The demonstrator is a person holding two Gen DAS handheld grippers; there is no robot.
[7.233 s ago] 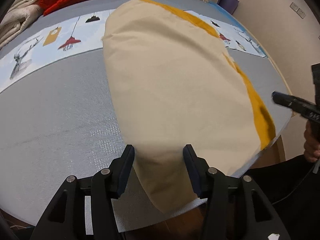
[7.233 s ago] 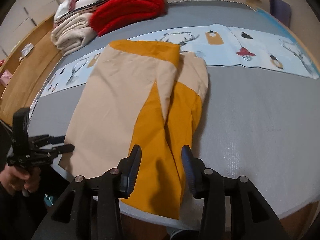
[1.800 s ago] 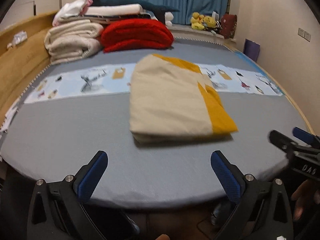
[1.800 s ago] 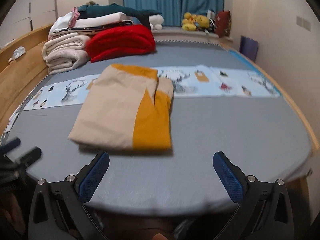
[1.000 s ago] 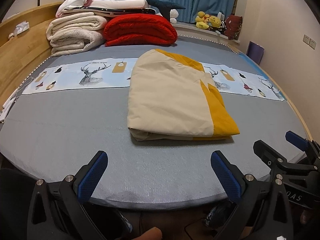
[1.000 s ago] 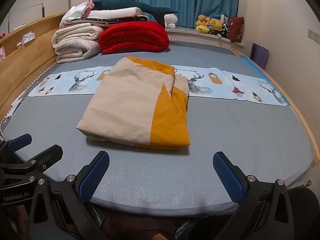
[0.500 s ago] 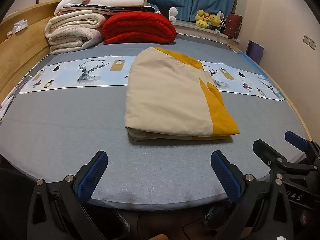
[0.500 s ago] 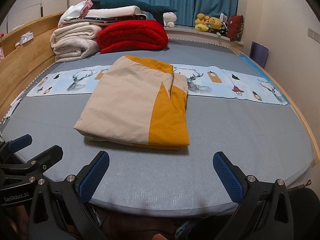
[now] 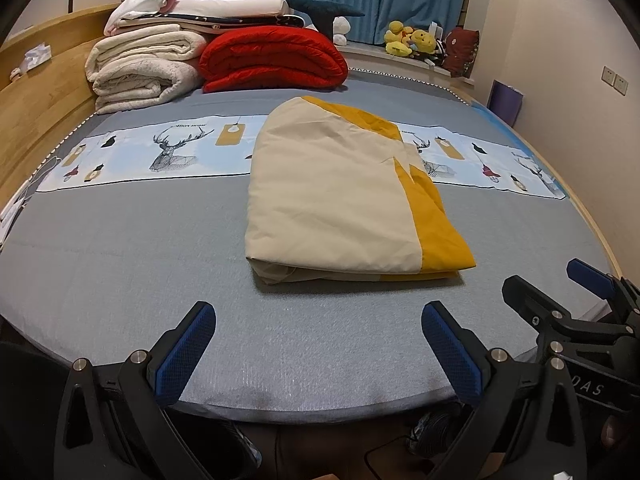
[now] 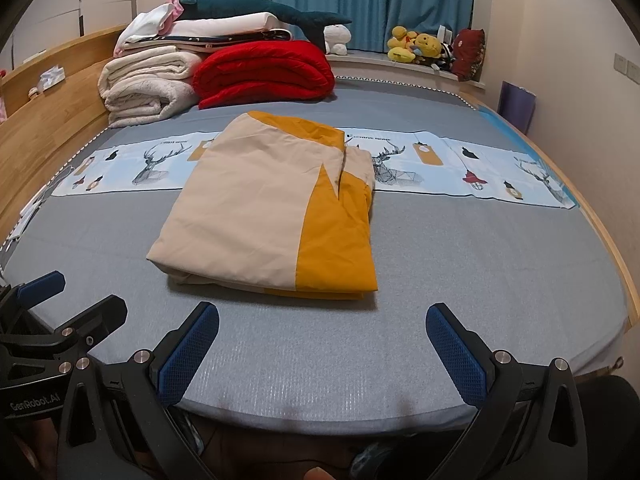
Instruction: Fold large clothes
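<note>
A cream and mustard garment (image 9: 344,196) (image 10: 268,208) lies folded into a thick rectangle on the grey bed (image 9: 120,256) (image 10: 480,256). Its mustard panel runs along the right side. My left gripper (image 9: 316,320) hangs open over the bed's near edge, short of the garment, with nothing between its blue pads. My right gripper (image 10: 320,320) is open too, at the same distance from the fold. Each gripper also shows in the other's view: the right gripper (image 9: 560,300) at the right edge, the left gripper (image 10: 56,300) at the left edge.
A printed deer runner (image 9: 168,152) (image 10: 460,168) crosses the bed behind the garment. Rolled white blankets (image 9: 140,68) and a red quilt (image 9: 272,60) are stacked at the head. A wooden bed frame (image 10: 44,128) runs along the left. Plush toys (image 10: 416,50) sit on the sill.
Seven seconds ago both grippers were closed over the garment's near end; now they are open and drawn back past the bed edge. Over the last second the views barely shift.
</note>
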